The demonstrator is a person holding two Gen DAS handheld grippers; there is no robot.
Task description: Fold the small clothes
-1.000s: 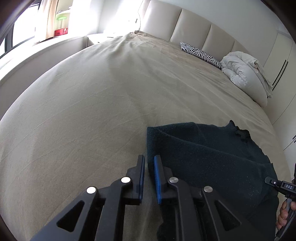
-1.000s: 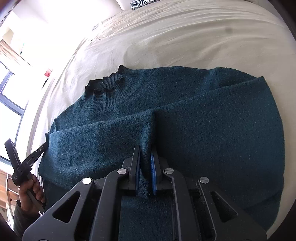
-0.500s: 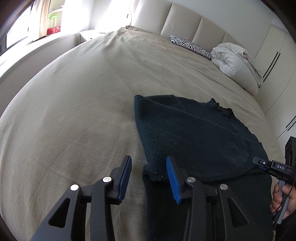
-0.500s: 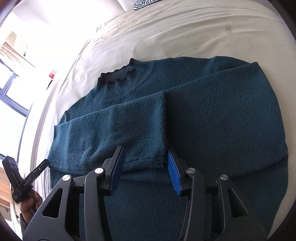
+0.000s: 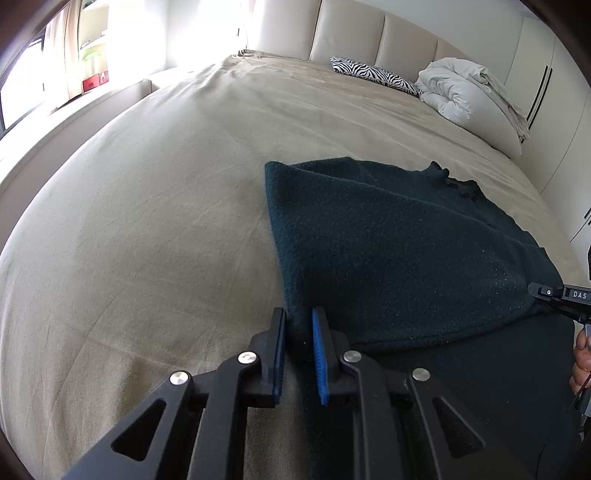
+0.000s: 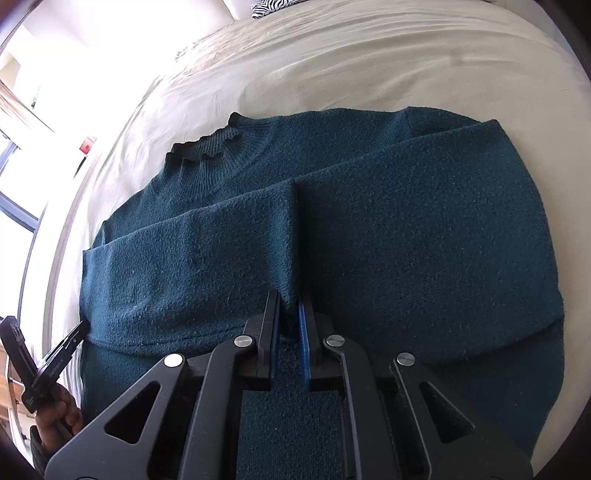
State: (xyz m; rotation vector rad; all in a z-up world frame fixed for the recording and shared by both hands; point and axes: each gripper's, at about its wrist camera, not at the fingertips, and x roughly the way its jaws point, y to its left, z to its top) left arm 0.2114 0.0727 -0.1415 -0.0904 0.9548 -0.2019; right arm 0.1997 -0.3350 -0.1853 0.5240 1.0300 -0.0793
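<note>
A dark teal knit sweater (image 5: 388, 243) lies flat on the beige bed (image 5: 147, 206), both sleeves folded across its body, collar (image 6: 207, 147) toward the headboard. My left gripper (image 5: 298, 321) is shut on the sweater's left edge at the lower corner of the folded sleeve. My right gripper (image 6: 288, 302) is shut on the sweater (image 6: 406, 240) where the two sleeve cuffs meet in the middle. The other gripper shows at the edge of each view: the right one (image 5: 561, 299), the left one (image 6: 55, 354).
A zebra-print pillow (image 5: 373, 72) and a rolled white duvet (image 5: 469, 99) lie by the padded headboard (image 5: 369, 33). A window ledge (image 5: 74, 110) runs along the bed's left side. White wardrobe doors (image 5: 554, 110) stand on the right.
Both grippers opened half a second ago, then closed again on the sweater. The left one now pinches the side edge, the right one the meeting sleeve cuffs.
</note>
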